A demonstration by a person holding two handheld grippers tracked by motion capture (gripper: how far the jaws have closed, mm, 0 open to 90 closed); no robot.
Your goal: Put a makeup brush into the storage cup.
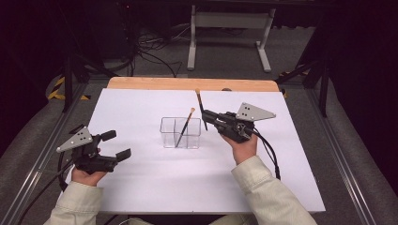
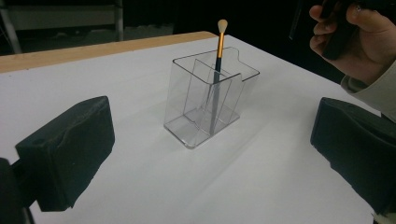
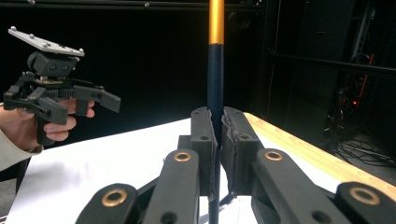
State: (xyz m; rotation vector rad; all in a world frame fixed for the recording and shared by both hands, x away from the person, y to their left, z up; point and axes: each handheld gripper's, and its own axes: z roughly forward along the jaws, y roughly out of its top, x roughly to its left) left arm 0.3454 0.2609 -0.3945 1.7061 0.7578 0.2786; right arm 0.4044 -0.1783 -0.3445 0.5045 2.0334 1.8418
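Right claw is clamped on a brush, dark handle pinched between the pads with the gold band up above them. From the high view that brush sticks up and leans toward the far edge of the table, and the right claw holding it sits just beside the right side of the clear organizer, a bit toward the far edge. The organizer is roughly mid-table, and it's got dividers inside. A second brush is already standing in it, leaning, bristle tip poking out over the rim; in the left gripper view that brush is in one of the middle slots of the organizer. My left claw is spread wide apart with nothing in it, hanging out near the left edge of the table, well apart from the organizer and pointed toward it.
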